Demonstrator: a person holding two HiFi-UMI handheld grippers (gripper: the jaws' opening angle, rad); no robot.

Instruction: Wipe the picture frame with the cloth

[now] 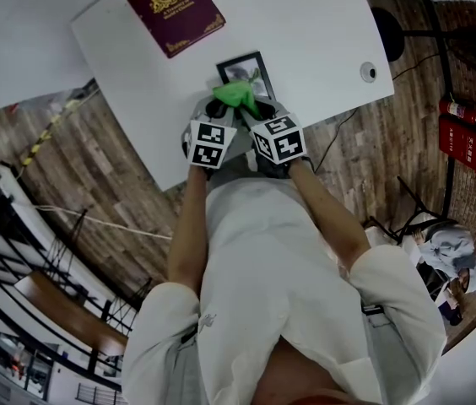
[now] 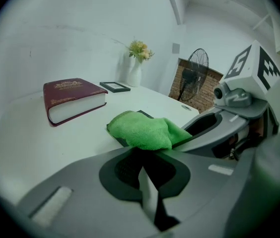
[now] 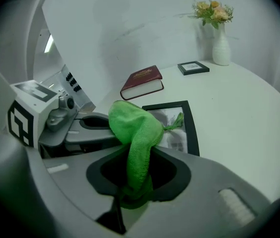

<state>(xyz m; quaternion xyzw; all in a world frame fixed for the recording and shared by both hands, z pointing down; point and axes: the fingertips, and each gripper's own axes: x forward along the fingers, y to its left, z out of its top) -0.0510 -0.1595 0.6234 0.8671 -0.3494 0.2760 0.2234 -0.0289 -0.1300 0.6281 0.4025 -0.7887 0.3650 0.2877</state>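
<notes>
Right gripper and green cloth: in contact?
Touching. The right gripper view shows the right gripper shut on the green cloth, one end of it pinched between its jaws and the rest bunched above the picture frame.

The head view looks steeply down at the counter [image 1: 305,24]; both gripper views skim it closely, sharing the green cloth [image 2: 142,130].

Bare table [image 1: 322,49] right of picture frame [image 1: 240,66]; book [image 1: 175,13] blocks far left, vase [image 3: 221,48] far back

Left gripper [image 2: 143,171] jaws together; green cloth [image 2: 142,131] over frame [image 2: 144,115]; book [image 2: 73,99] behind.
</notes>
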